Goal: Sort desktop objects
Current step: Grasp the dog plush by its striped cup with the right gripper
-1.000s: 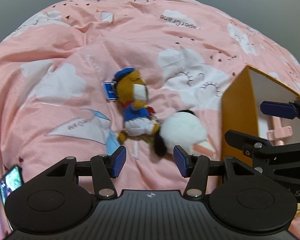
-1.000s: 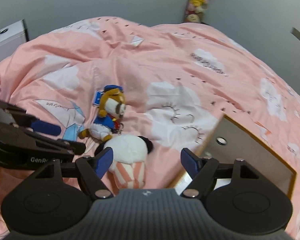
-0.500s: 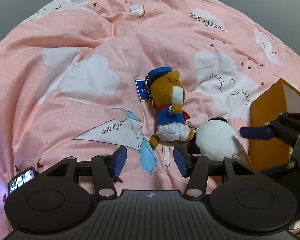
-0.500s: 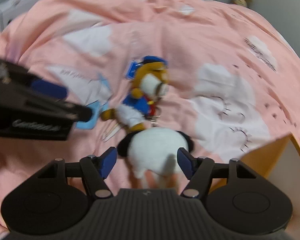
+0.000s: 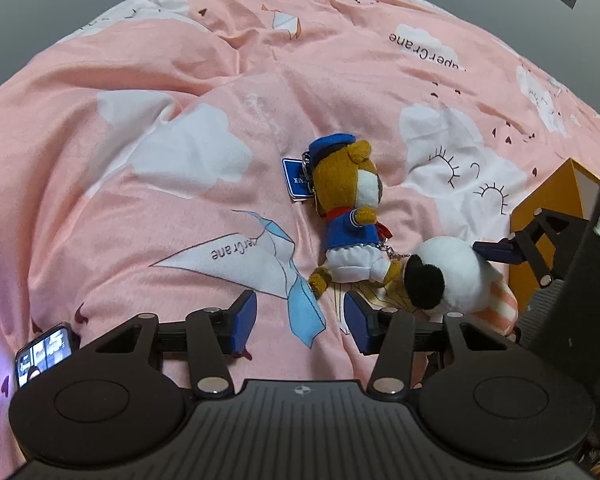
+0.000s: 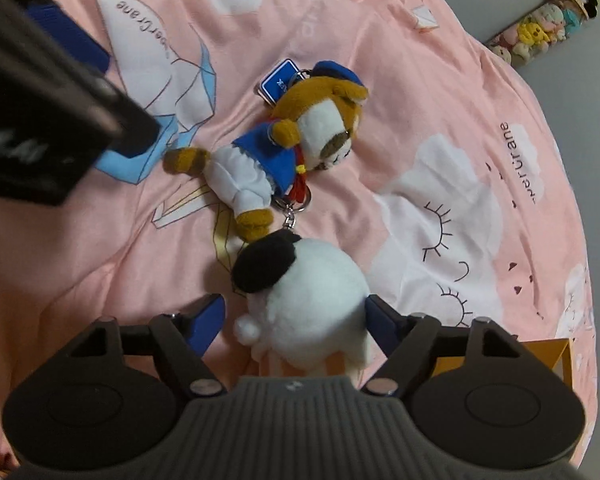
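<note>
On the far left of my left-hand view a smartwatch [image 5: 44, 354] with a lit screen lies on the pink duvet [image 5: 132, 216]. My left gripper [image 5: 300, 316] hovers over the printed paper crane, its blue pads apart but drawing in, with only bedding between them. "PaperCrane" is printed on the crane's wing, partly cut by a fold, and again on the clouds, upside down to me here.

Just beyond that gripper lies the sailor bear keychain [image 5: 350, 216], on its back. Its long axis runs up the frame, blue-capped head away from me and feet toward my fingers. A blue tag [image 5: 294, 180] sits beside the cap; the white letters on it are too small for me to read. A metal chain runs from the bear's waist to the white plush keychain [image 5: 448, 276] with its black ear, which lies touching the bear's foot, a pink-striped part showing underneath.

My right gripper [image 6: 296, 322] straddles that white plush [image 6: 312, 300], jaws opening. The left pad stands clear of the fur; whether the right pad touches it, I cannot tell. From this side the bear [image 6: 284, 148] lies diagonally, head to the upper right.

At the right edge stands an orange box [image 5: 548, 208], close beside the plush.
</note>
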A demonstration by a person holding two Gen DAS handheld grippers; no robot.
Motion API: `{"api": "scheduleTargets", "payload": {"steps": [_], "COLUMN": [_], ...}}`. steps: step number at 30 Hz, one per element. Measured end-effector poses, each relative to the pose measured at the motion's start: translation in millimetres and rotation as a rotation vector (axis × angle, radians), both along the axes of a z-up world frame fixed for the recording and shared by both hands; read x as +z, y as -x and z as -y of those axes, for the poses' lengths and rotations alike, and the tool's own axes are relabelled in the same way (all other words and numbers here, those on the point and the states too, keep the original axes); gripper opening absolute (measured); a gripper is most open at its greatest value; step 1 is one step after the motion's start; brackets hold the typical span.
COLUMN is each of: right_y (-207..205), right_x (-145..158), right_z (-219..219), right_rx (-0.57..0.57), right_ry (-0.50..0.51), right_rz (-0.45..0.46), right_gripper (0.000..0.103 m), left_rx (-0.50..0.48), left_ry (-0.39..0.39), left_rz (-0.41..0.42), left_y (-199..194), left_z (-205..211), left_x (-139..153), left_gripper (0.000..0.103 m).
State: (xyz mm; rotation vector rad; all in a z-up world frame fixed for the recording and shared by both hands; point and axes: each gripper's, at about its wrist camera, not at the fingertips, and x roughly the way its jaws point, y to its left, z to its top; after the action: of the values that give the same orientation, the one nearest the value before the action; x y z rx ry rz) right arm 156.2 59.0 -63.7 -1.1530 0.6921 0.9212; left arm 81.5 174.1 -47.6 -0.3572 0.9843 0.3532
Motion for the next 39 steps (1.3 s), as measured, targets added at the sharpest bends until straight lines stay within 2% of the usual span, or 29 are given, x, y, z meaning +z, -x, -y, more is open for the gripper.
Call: {"api": "scheduleTargets", "payload": {"steps": [4,6,11,16,19,21,25,27,29,32,34,36,39], "right_y": [-9,-23,-63,-97,-113,-118,-119,-112,-109,-96,-88,-79,-71], "right_x": [-4,1,29,64,63,52,27,30,35,47,54,57,60], "right_z": [-2,-2,12,30,29,24,13,13,13,12,17,20,24], "right_rx": [-0.035,-0.104,-0.304,-0.459,-0.549,-0.576,-0.603,-0.576,-0.550,-0.480,-0.439,-0.396,-0.361], "right_ry": [0.037,0.016,-0.134,-0.361,-0.453,-0.454,-0.354,-0.343,-0.329,-0.306,-0.292,-0.291,-0.300], "right_rz": [0.027,-0.020,-0.222,-0.465,-0.609,-0.657,-0.628,-0.575,-0.489,-0.295,-0.209,-0.169,-0.176], "right_gripper": [0.070,0.066,0.062,0.062,0.062,0.063,0.064,0.067,0.069,0.068,0.067,0.061,0.056], "left_rx": [0.001,-0.004,-0.006,-0.008,-0.012,-0.010,-0.008,-0.010,-0.014,-0.020,-0.020,-0.016,-0.012], "left_ry": [-0.001,-0.007,-0.001,0.000,-0.001,0.000,0.001,0.002,0.002,0.003,0.002,0.005,0.007], "left_rz": [0.016,0.022,0.029,0.032,0.030,0.028,0.025,0.024,0.021,0.019,0.020,0.019,0.020], "left_y": [5,7,10,10,9,9,9,7,5,4,4,5,5], "left_z": [2,3,3,4,5,5,5,5,5,7,8,7,8], "left_x": [1,2,2,2,3,2,2,2,0,-1,-1,-1,-1], "left_gripper": [0.056,0.056,0.056,0.056,0.056,0.056,0.056,0.056,0.056,0.056,0.056,0.056,0.056]}}
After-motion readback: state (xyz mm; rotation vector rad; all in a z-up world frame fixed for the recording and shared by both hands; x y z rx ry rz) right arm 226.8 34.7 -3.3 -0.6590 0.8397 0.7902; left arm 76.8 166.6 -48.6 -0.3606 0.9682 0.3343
